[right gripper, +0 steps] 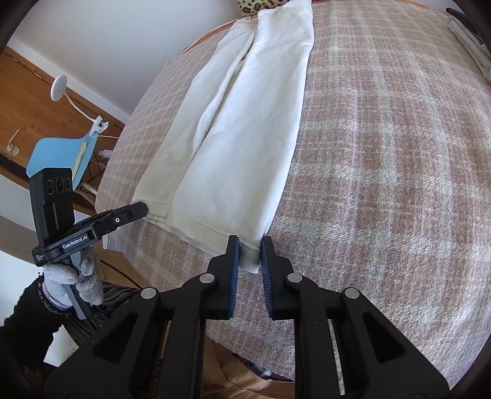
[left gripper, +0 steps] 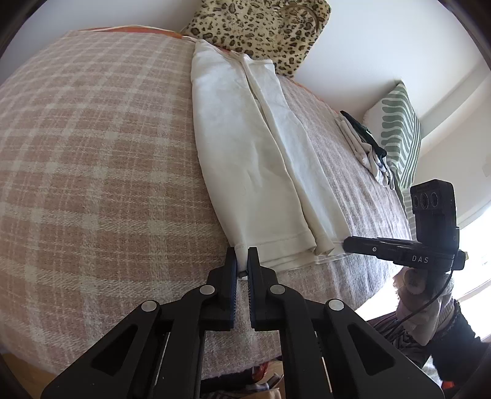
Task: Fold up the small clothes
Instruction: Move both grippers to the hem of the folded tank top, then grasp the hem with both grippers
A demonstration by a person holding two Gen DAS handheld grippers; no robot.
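Observation:
A white garment (left gripper: 245, 147), folded lengthwise into a long strip, lies on the plaid bed cover (left gripper: 92, 153); it also shows in the right wrist view (right gripper: 239, 129). My left gripper (left gripper: 242, 256) is shut on the garment's near left hem corner. My right gripper (right gripper: 249, 248) is closed around the near right hem corner, with cloth between the blue pads (right gripper: 233, 257). Each gripper shows in the other's view, at the right (left gripper: 399, 248) and at the left (right gripper: 122, 214), both at the hem end.
A leopard-print cushion (left gripper: 260, 27) lies at the garment's far end. A green striped pillow (left gripper: 399, 132) and a small pile of clothes (left gripper: 365, 144) sit at the bed's right side. A blue chair (right gripper: 61, 156) and a wooden wall stand beyond the bed's left edge.

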